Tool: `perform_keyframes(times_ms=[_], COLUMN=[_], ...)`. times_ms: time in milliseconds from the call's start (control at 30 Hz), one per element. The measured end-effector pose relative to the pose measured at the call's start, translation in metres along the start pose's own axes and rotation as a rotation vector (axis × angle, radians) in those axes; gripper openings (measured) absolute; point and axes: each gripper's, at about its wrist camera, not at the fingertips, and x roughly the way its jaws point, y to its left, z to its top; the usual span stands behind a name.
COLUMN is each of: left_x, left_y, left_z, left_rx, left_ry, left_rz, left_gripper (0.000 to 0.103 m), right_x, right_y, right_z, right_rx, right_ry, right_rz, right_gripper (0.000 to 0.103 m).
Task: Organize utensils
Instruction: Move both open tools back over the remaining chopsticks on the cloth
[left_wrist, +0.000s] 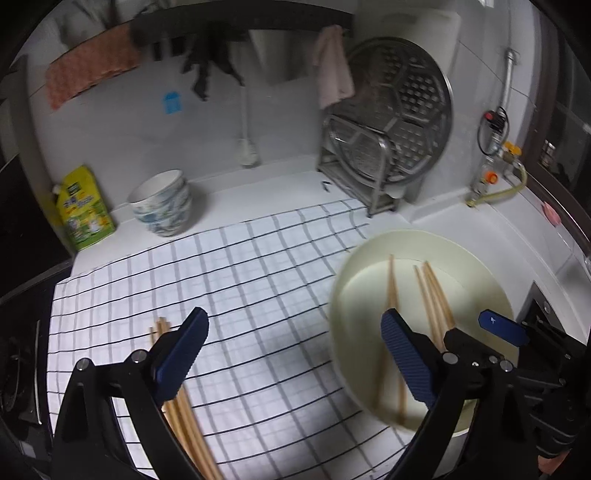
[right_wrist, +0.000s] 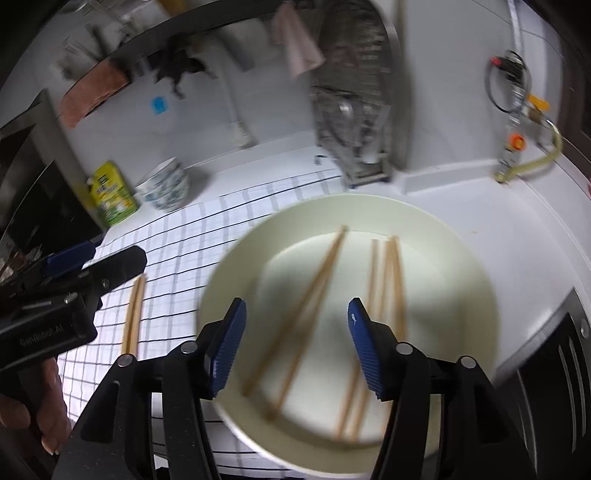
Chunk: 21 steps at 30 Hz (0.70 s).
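Note:
A cream bowl (right_wrist: 461, 266) stands on the checked cloth (left_wrist: 236, 266) and holds several wooden chopsticks (right_wrist: 317, 280). It also shows in the left wrist view (left_wrist: 351, 295), with the chopsticks (left_wrist: 436, 295) inside. More chopsticks (left_wrist: 184, 417) lie on the cloth under my left gripper's left finger; they also show in the right wrist view (right_wrist: 133, 314). My left gripper (left_wrist: 293, 328) is open and empty above the cloth, left of the bowl. My right gripper (right_wrist: 297, 325) is open and empty over the bowl's near side. The left gripper (right_wrist: 96, 264) shows at the left of the right wrist view.
A patterned stack of bowls (left_wrist: 162, 203) and a yellow-green pouch (left_wrist: 83, 210) stand at the back left. A metal dish rack (left_wrist: 373, 162) with a round steamer tray stands at the back. A gas valve with a yellow hose (left_wrist: 498, 173) is at the right. A stove edge (left_wrist: 22, 332) lies left.

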Motion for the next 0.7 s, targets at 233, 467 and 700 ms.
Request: perform_keyframes(times_ms=[233, 467, 700], left_x=[-0.02, -0.021, -0.011], left_y=[0.066, 0.135, 0.18], left_z=[-0.017, -0.051, -0.087], left_rx=[-0.1, -0.182, -0.214], left_ry=[-0.041, 0.026, 0.088], left_rz=[0.111, 0.188, 0.256], left_gripper=[0.095, 0.095, 0.095], right_x=[0.014, 0.03, 0.061], right_y=[0.065, 0.124, 0.171], right_z=[0.002, -0.008, -0.029], right_rx=[-0.109, -0.202, -0.256], right_ry=[0.027, 0.067, 0.145], right_rz=[0.074, 0.143, 0.174], right_gripper=[0.065, 0.065, 0.065])
